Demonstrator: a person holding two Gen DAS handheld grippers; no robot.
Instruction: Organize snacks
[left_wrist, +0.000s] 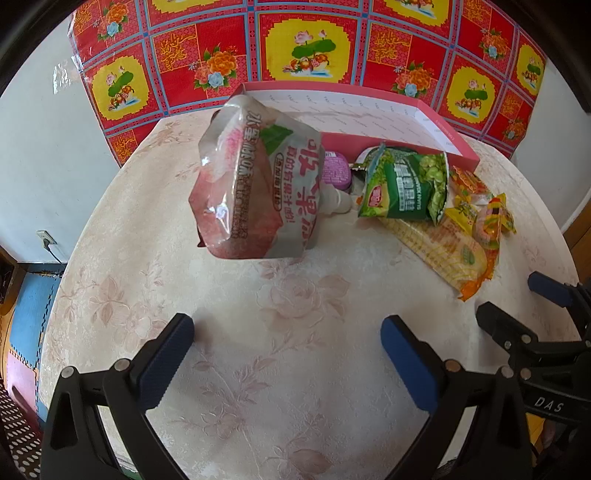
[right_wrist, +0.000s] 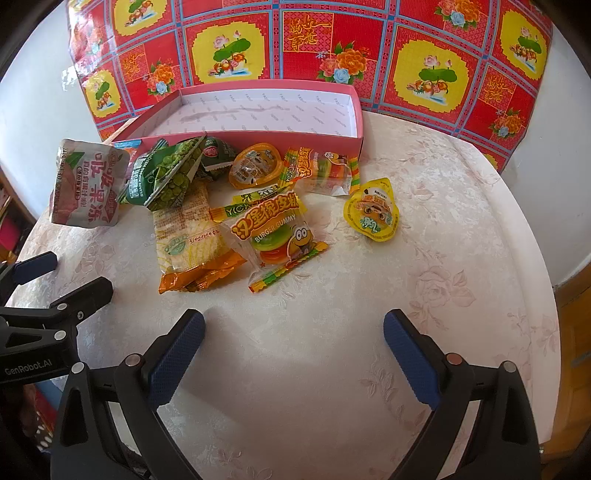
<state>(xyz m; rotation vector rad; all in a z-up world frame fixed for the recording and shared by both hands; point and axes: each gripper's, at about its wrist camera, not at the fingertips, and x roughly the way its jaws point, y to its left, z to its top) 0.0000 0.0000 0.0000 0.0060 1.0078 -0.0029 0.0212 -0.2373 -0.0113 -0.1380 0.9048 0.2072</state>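
We note the pink box (right_wrist: 280, 138) standing open at the far side of the table (right_wrist: 424, 295), its shallow white printed lining bare but for a faint smear; no snack lies in it. All snacks sit on the table just in front of its near wall: the pink jelly pouch (right_wrist: 86, 186) upright at the left, two green pea bags (right_wrist: 173, 177), a yellow-orange cracker pack (right_wrist: 194, 240), two burger gummy packets (right_wrist: 280, 236), and two yellow jelly cups (right_wrist: 373, 216), one well apart to the right. We see a purple-lidded cup (left_wrist: 335, 170) behind the pouch in the left view. The table is round, covered in pale cloth embossed with roses; behind it hangs a glossy red-and-yellow floral sheet (right_wrist: 332, 48) against a white wall. Our left gripper (left_wrist: 287, 354) and right gripper (right_wrist: 293, 352) both hover spread wide over bare cloth, blue ribbed pads (right_wrist: 177, 362) gripping nothing.
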